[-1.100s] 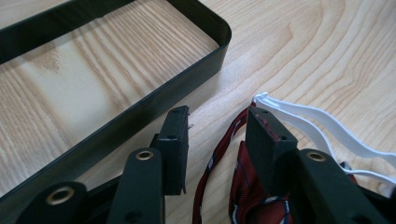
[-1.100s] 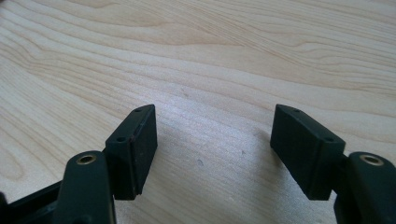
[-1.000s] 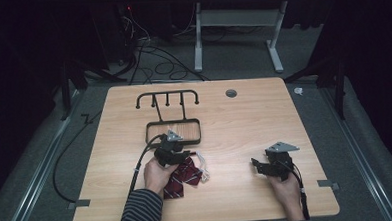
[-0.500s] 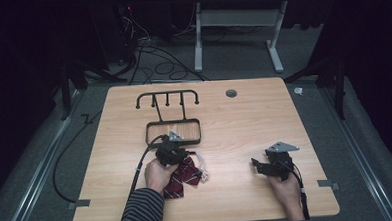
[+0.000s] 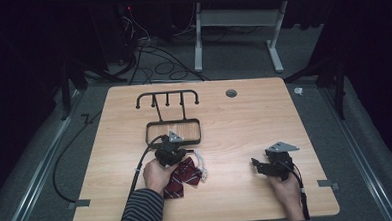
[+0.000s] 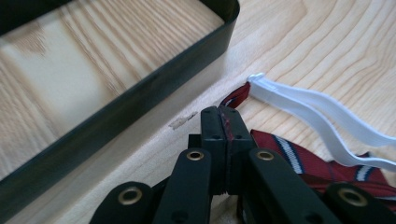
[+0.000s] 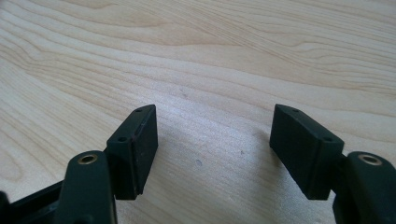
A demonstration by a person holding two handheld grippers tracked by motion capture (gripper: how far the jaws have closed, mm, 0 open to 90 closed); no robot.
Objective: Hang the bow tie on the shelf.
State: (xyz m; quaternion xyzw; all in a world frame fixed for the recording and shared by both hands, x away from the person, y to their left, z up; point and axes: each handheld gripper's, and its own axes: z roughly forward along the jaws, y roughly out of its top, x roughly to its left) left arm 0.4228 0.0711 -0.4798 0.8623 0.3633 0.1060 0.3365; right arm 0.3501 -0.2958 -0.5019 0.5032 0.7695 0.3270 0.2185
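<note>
A dark red striped bow tie (image 5: 183,176) lies on the wooden table near its front edge, with a white elastic strap (image 5: 201,160) trailing from it. My left gripper (image 5: 178,155) is at the tie's upper edge. In the left gripper view the jaws are pressed together on a thin fold of the red fabric (image 6: 280,154) at the tips of my left gripper (image 6: 225,112), and the white strap (image 6: 317,112) runs off to the right. My right gripper (image 5: 257,166) rests on bare wood at the front right. It is open with nothing between the jaws of my right gripper (image 7: 215,135).
A black metal rack with a row of hooks (image 5: 167,97) stands behind the tie. Its rectangular base frame (image 5: 174,131) lies just beyond my left gripper, and the frame's wall (image 6: 140,93) is close to the jaw tips. A round grommet hole (image 5: 231,93) sits at the back of the table.
</note>
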